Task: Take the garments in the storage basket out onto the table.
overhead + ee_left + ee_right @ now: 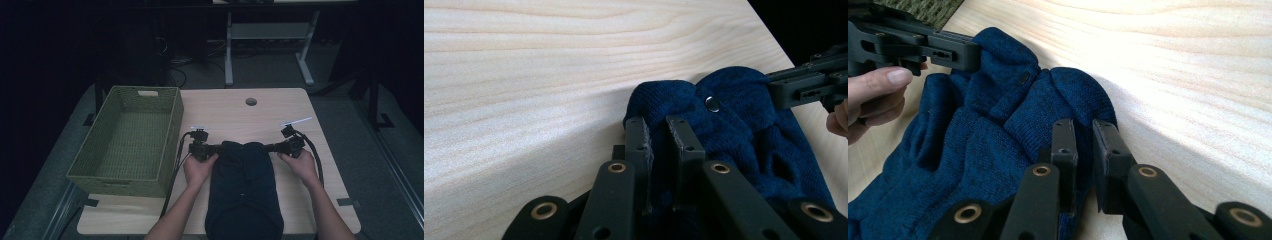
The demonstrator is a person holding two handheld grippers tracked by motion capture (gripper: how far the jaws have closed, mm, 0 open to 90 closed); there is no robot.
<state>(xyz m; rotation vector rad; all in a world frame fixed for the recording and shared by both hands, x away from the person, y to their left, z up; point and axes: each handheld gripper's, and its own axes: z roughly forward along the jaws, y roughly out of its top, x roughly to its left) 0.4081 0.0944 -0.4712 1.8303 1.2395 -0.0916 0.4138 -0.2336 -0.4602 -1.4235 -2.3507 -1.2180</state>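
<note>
Where two grippers (215, 149) (272, 147) pinch: one sweater (243, 190)

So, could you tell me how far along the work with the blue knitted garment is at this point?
Done: the blue knitted garment lies flat on the table, and the left gripper and right gripper are each clamped on a corner of its far edge. In hand: that two-sided grip, before any lift or fold shows. Left, probably: folding it and moving it to the green woven basket, which holds nothing yet.

Basket (127, 142) left of garment (243, 187) on table (280, 107)
</note>
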